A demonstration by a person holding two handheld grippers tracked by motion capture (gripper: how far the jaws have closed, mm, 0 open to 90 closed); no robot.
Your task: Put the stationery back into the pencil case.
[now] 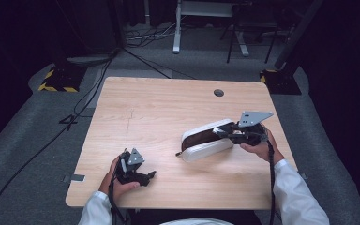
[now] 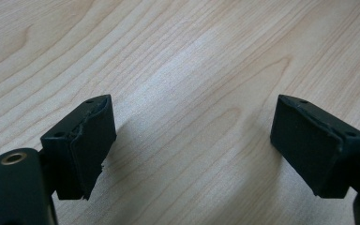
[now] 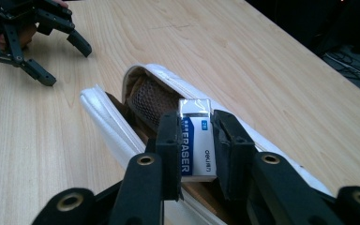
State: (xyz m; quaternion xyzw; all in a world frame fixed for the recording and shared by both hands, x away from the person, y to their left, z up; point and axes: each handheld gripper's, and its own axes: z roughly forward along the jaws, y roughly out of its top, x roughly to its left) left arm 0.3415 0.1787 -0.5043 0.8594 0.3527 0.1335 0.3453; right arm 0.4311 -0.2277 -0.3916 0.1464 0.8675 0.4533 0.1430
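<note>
Right claw (image 3: 194, 154) is clamped on a white-and-blue wrapped eraser (image 3: 197, 140) right over the open white zip pencil case (image 1: 206, 140). Left claw (image 1: 138, 171) sits spread wide and empty, well off the case, so nothing steadies it, and I reckon the eraser could catch the rim or shove the case along the light wooden table (image 1: 168, 103).

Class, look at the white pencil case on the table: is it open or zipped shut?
Open. The pencil case gapes along its top, showing brown lining and mesh inside, and the right gripper holds an eraser at the opening.

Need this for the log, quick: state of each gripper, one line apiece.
Left gripper: open, holding nothing, over bare table.
Right gripper: shut on an eraser, above the open white pencil case.
</note>
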